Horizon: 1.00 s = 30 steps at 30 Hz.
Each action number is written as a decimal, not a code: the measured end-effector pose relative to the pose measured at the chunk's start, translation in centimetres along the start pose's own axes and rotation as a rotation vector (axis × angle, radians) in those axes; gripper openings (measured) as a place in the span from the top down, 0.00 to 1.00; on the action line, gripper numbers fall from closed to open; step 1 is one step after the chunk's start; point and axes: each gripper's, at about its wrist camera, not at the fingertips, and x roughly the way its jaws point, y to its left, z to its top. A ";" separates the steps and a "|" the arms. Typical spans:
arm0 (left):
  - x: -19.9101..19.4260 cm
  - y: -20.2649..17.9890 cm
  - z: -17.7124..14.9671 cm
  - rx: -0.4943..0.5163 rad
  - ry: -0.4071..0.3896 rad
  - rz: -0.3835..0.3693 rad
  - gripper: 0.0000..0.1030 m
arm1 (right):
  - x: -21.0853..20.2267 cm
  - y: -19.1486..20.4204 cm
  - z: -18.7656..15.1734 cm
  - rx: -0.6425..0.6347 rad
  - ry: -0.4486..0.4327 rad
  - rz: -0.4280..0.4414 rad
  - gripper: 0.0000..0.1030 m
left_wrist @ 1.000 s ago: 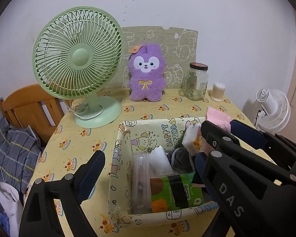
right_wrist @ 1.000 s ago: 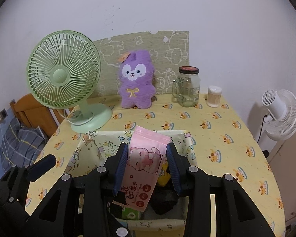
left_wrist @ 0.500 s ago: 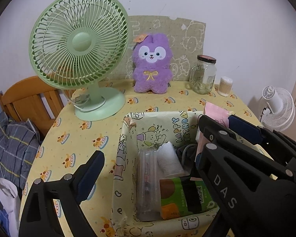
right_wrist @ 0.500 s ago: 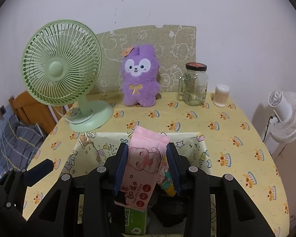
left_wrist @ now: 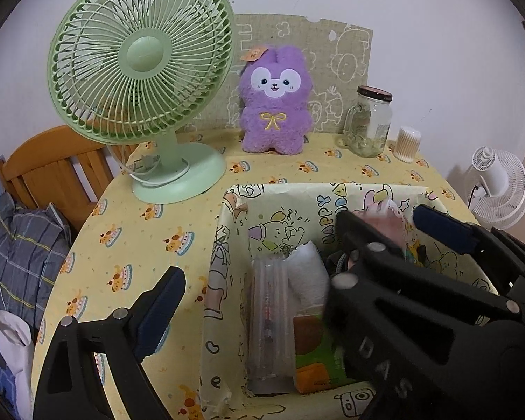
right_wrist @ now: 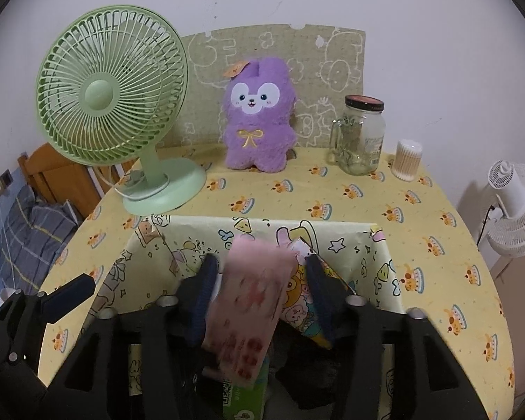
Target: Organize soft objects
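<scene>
A yellow cartoon-print fabric box sits on the table and holds a green tissue pack, a clear wrapped pack and a white cloth. My right gripper hangs over the box with its fingers spread. A pink soft pack, blurred, sits between them, tilted and partly loose. In the left wrist view the right gripper covers the box's right half. My left gripper is open and empty, one finger left of the box.
A green desk fan stands at the back left. A purple plush bunny, a glass jar and a cotton-swab tub line the back wall. A white fan stands off the table's right edge. A wooden chair is on the left.
The right gripper's fingers have spread apart around the pink pack, which has dropped lower into the box and blurs. Both grippers have moved forward toward the back wall.
</scene>
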 end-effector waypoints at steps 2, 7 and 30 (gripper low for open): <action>-0.1 0.0 0.0 0.000 -0.003 0.000 0.08 | -0.1 0.0 0.0 0.002 -0.007 0.002 0.26; -0.4 -0.4 0.0 0.010 -0.010 0.002 0.08 | -0.1 -0.2 0.0 0.004 0.022 -0.003 0.18; -5.2 -2.4 -0.7 0.035 -0.078 -0.018 0.07 | -5.7 -1.7 -1.1 0.030 -0.010 -0.053 0.08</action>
